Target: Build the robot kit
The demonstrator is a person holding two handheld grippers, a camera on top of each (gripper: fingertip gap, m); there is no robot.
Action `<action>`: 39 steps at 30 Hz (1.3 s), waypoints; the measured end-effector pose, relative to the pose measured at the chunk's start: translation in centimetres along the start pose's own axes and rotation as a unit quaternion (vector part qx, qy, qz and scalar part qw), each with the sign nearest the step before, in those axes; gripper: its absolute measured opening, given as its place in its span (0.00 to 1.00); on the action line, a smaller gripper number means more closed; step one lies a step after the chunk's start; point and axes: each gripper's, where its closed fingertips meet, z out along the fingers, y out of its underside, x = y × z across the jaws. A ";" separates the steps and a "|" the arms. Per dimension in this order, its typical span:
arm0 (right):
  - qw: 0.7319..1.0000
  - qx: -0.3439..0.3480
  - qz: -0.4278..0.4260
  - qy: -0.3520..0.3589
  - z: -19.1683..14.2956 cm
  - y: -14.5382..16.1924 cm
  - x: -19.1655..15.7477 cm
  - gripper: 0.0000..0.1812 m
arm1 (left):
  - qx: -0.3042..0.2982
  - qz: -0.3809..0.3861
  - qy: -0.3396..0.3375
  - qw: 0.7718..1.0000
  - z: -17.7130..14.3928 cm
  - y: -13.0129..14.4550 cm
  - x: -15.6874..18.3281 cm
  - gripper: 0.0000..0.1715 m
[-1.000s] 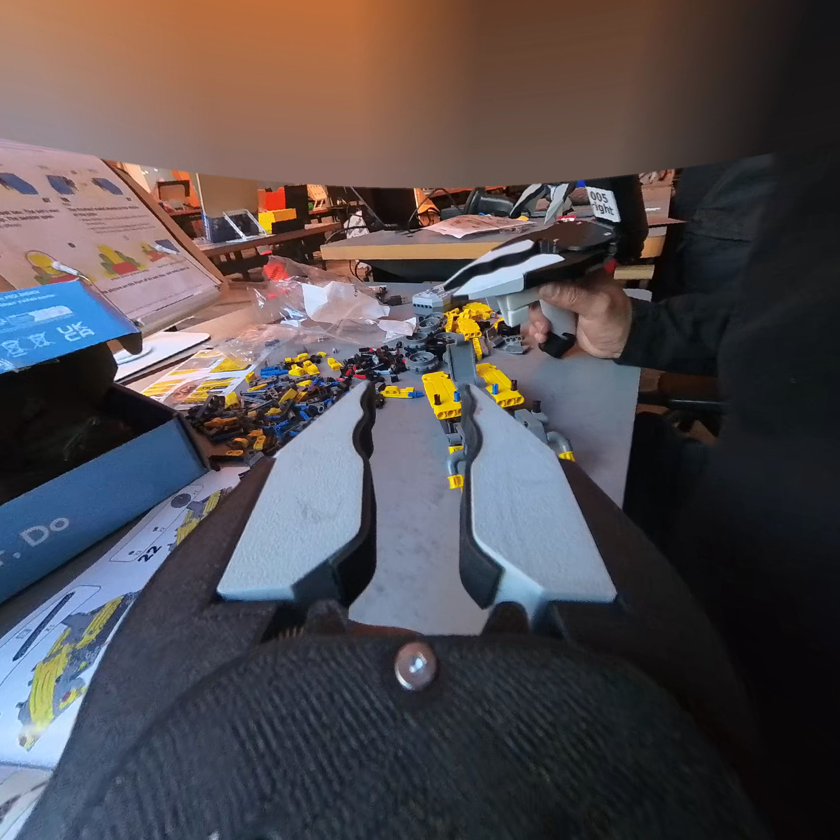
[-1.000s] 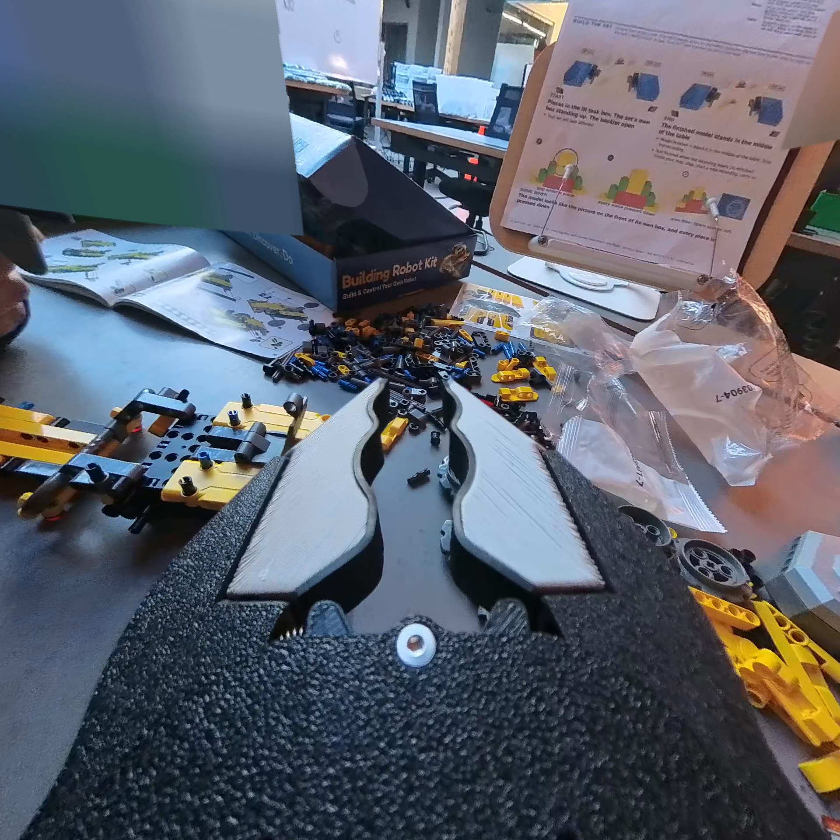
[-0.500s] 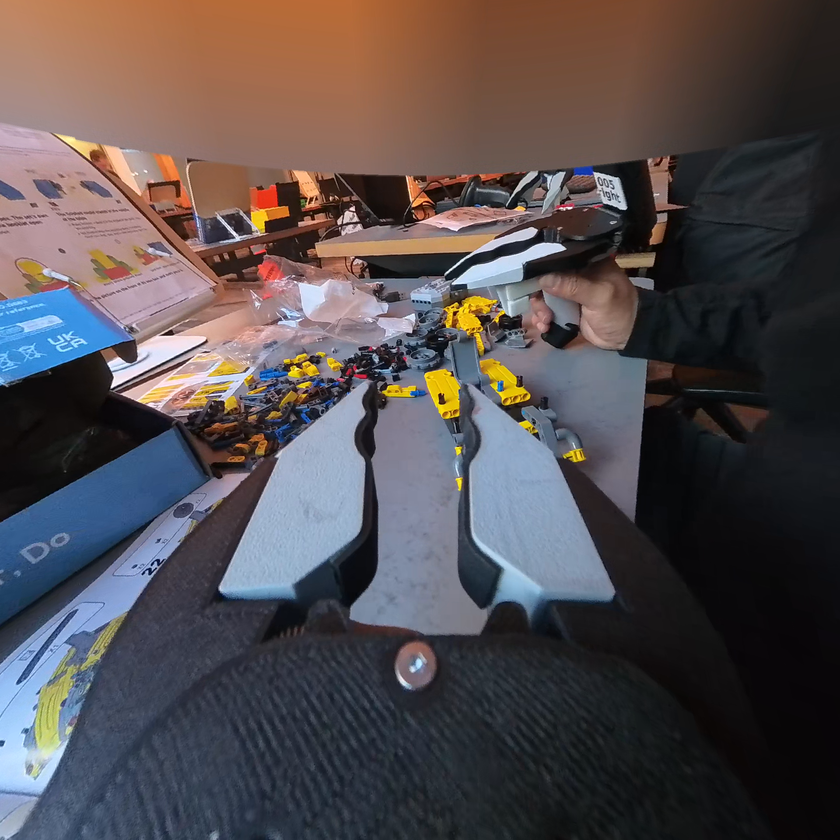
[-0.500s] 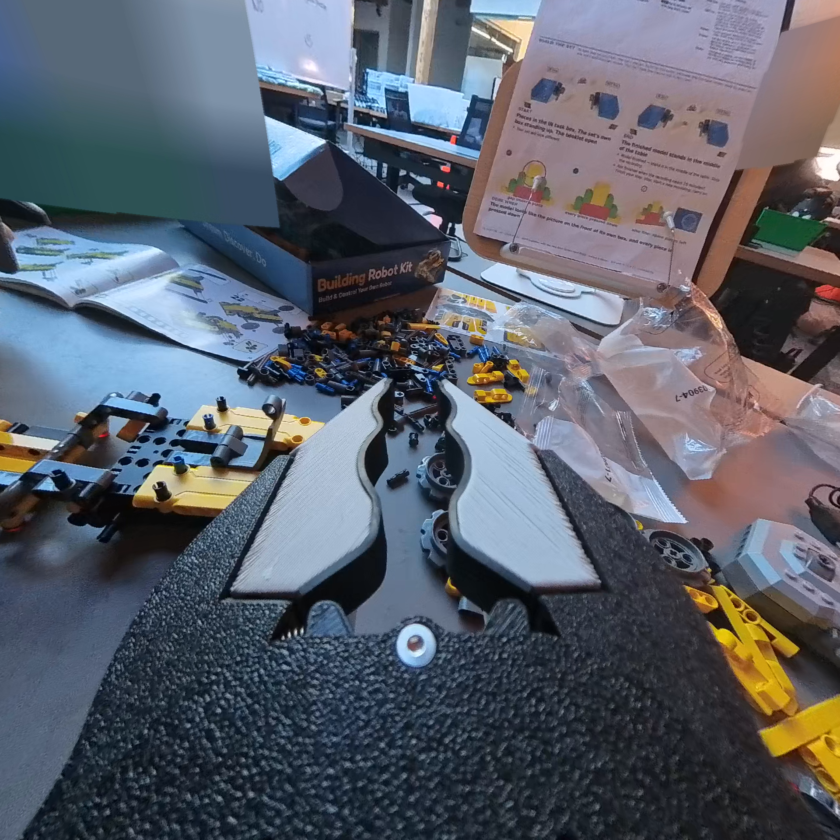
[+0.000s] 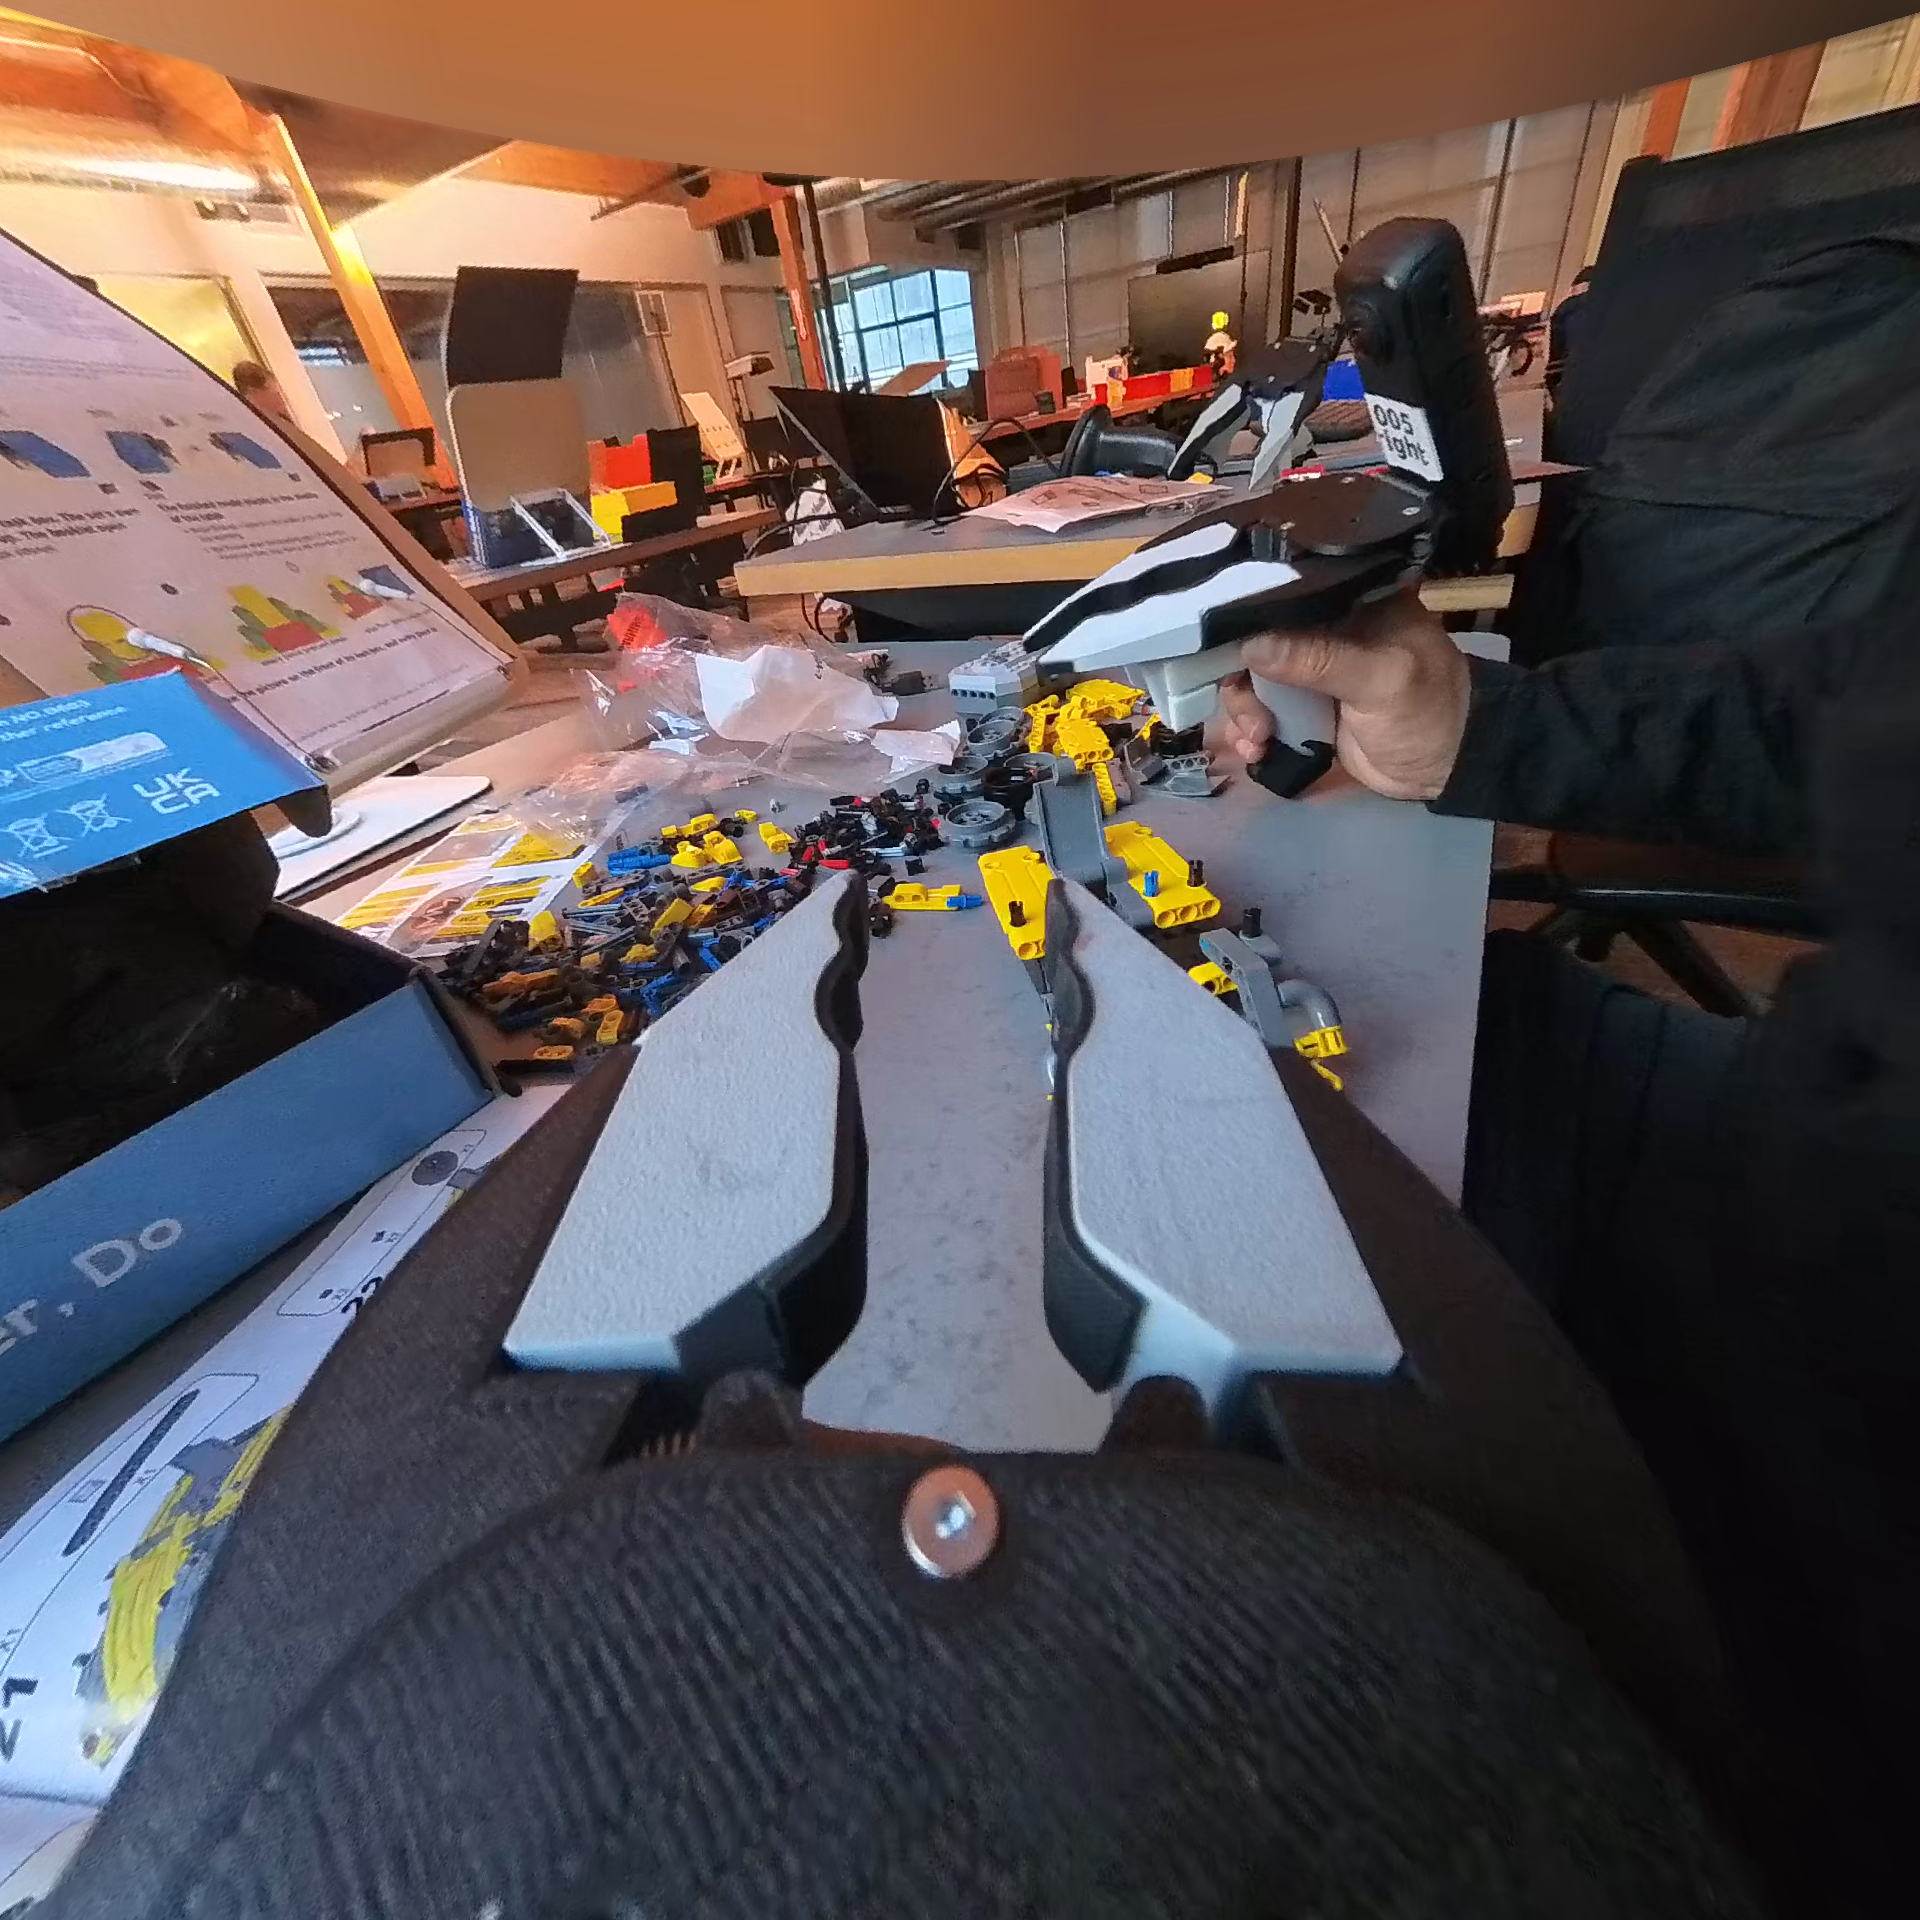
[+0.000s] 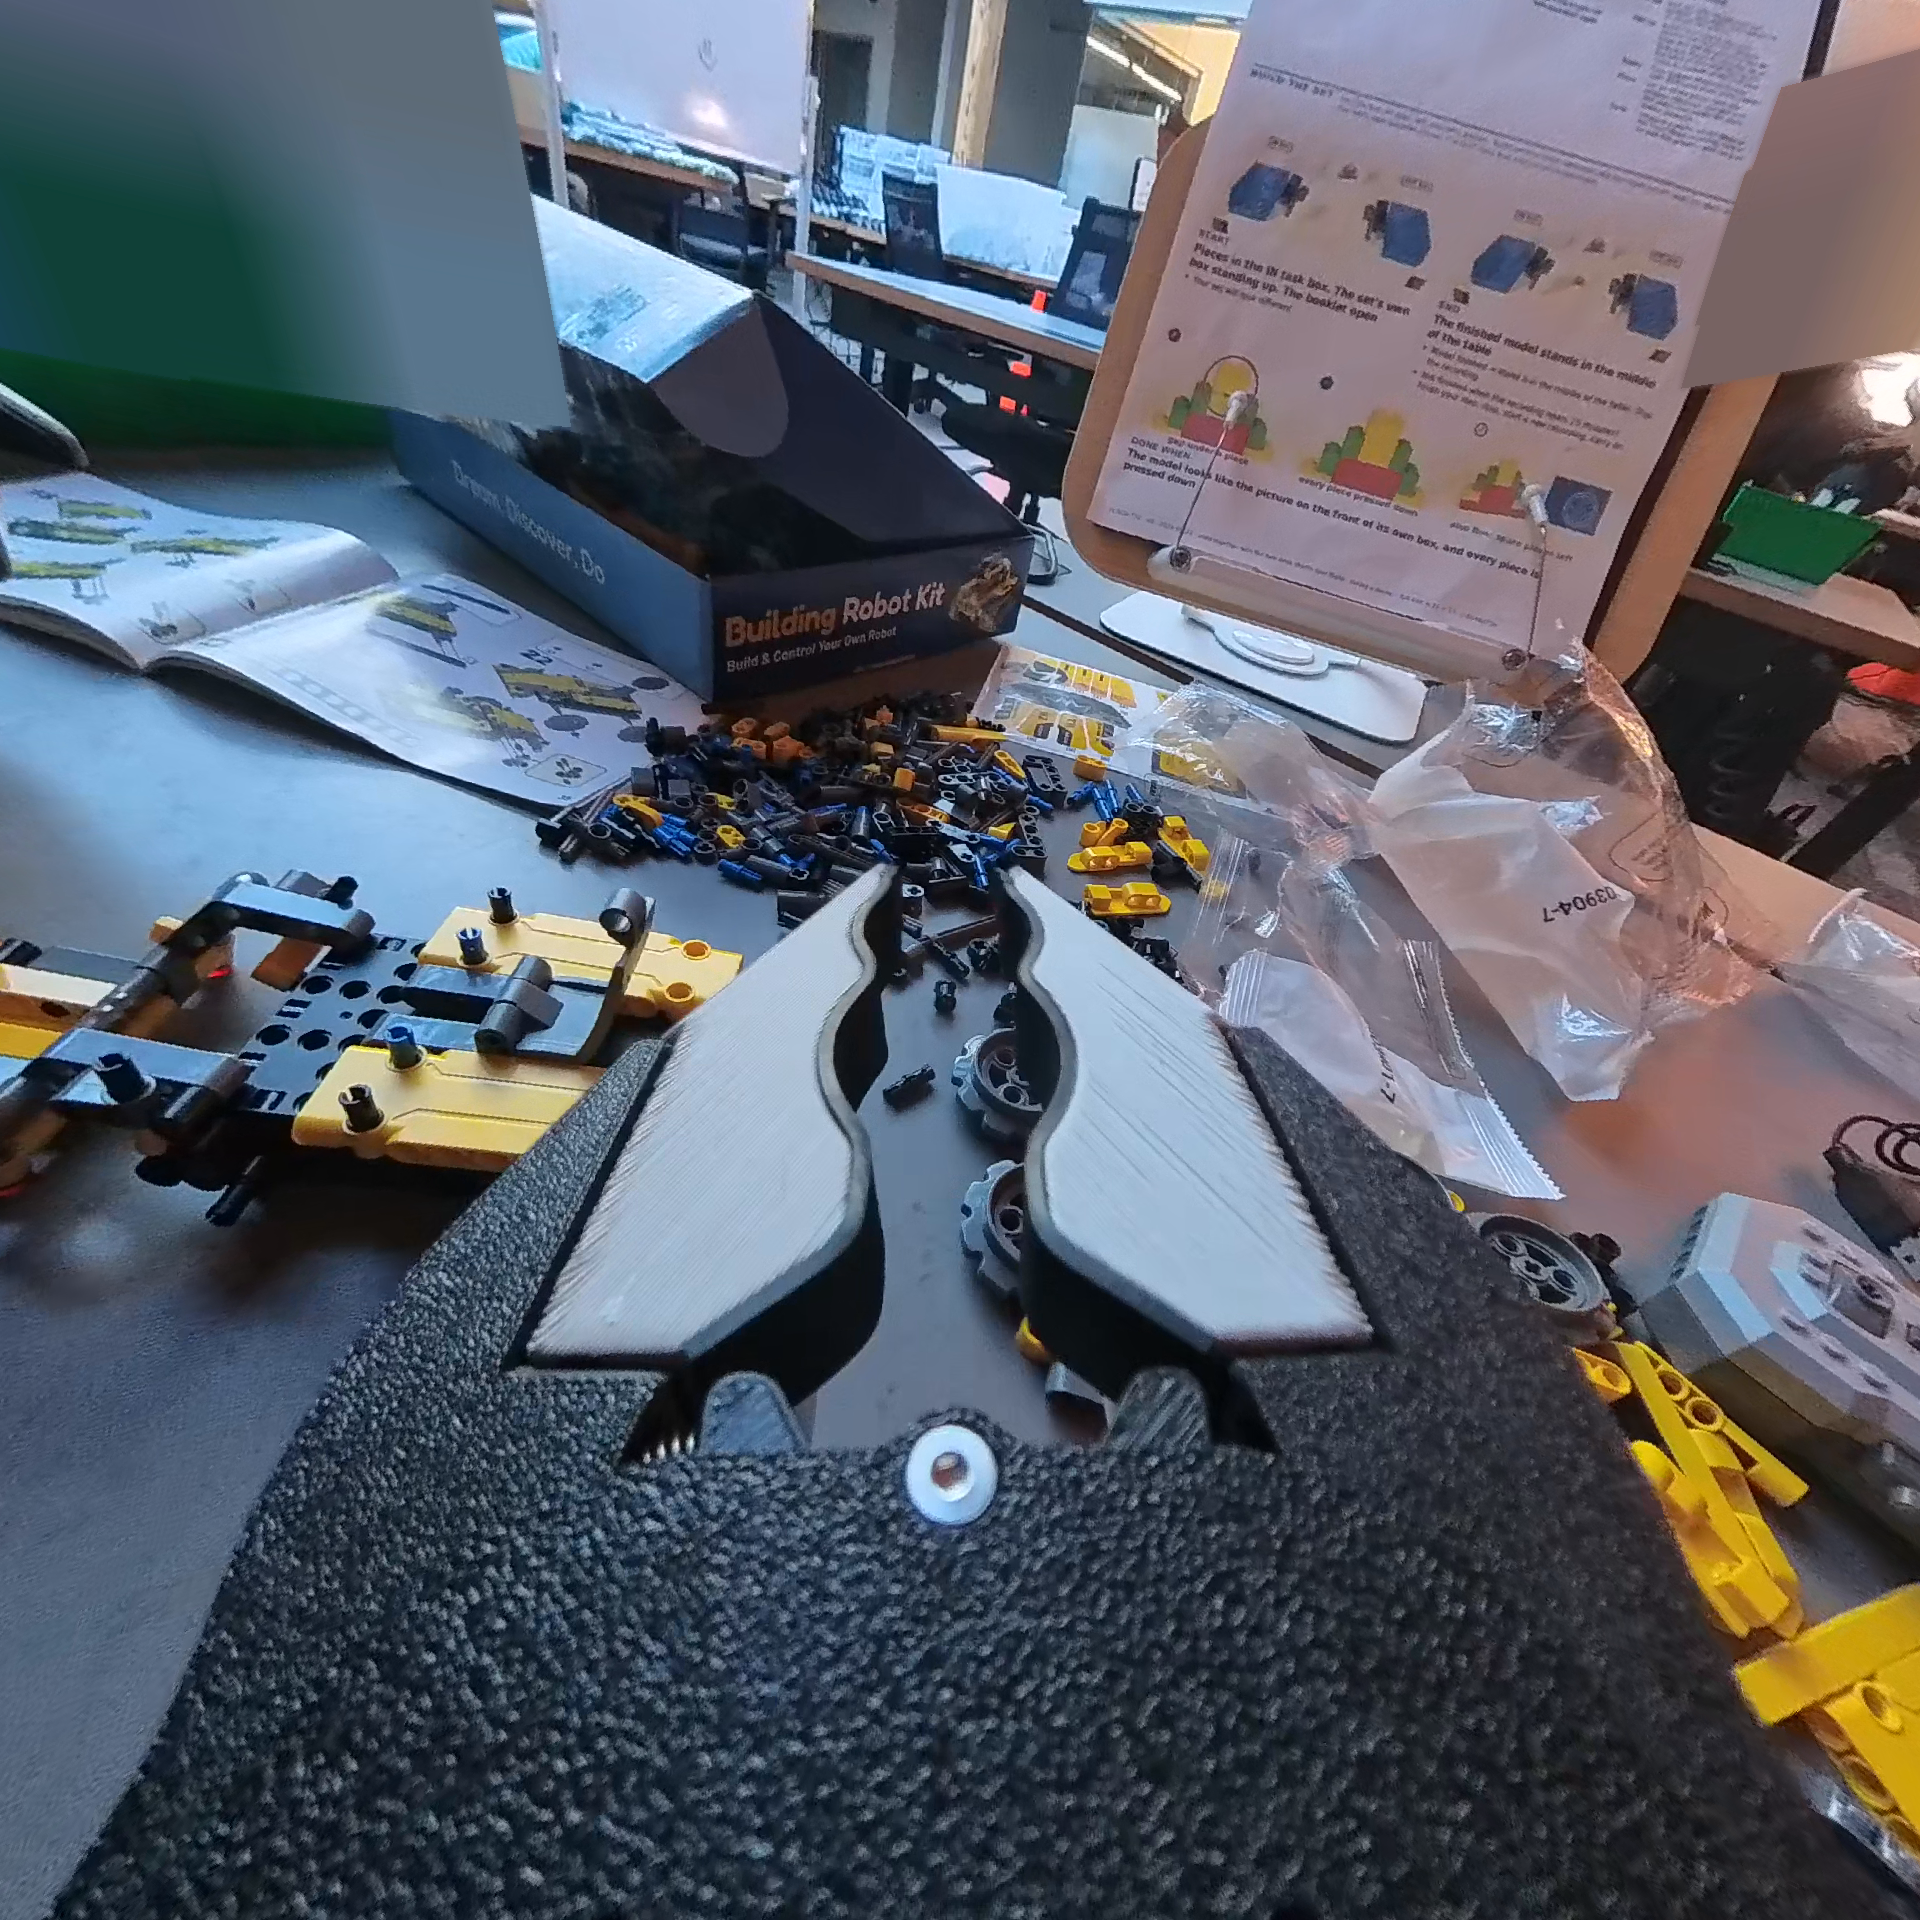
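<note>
left tongs [image 5: 954, 904] open, nothing between the fingers, hovering over bare grey worktop [image 5: 1371, 935]. Part-built yellow and black chassis [image 5: 1101, 883] sits just past the tips at 12 to 1 o'clock, not touching. Heap of small black, blue and yellow pins and connectors [image 5: 644, 935] at 10 o'clock. Open blue kit box [image 5: 208, 1174] at 9 o'clock, instruction booklet [image 5: 135, 1558] under it at 8

right tongs [image 6: 951, 888] also open and empty, held in a hand [image 5: 1371, 707] at 2 o'clock in the left wrist view. Tips sit over the near edge of the pin heap [image 6: 852, 800]. Two grey gear wheels [image 6: 997, 1070] lie on the worktop between and just under the right finger, contact unclear. Chassis [image 6: 416, 1039] at 9 o'clock, clear of the tongs. Clear plastic bags [image 6: 1507, 914] at 2 o'clock, grey motor block [image 6: 1787, 1320] and loose yellow beams [image 6: 1704, 1475] at 3 to 4. Kit box [image 6: 790, 540] and a stand holding a printed sheet [image 6: 1403, 343] at the back, 11 to 1 o'clock
</note>
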 end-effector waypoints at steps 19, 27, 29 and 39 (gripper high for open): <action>0.984 -0.053 -0.026 -0.166 0.0 1.4 -6.5 0.14 | -0.025 -0.023 -0.021 0.999 0.4 0.7 -1.0 0.18; 0.962 -0.154 -0.063 -0.215 -0.9 4.2 -7.7 0.30 | -0.030 -0.022 -0.019 0.999 0.5 0.8 -0.9 0.18; 0.965 -0.151 -0.072 -0.204 -0.5 4.0 -7.4 0.30 | -0.034 -0.023 -0.019 0.999 0.6 0.9 -0.9 0.18; 0.958 -0.127 -0.059 -0.250 2.2 2.7 -10.2 0.25 | -0.053 -0.021 -0.016 0.998 0.8 1.4 -0.6 0.17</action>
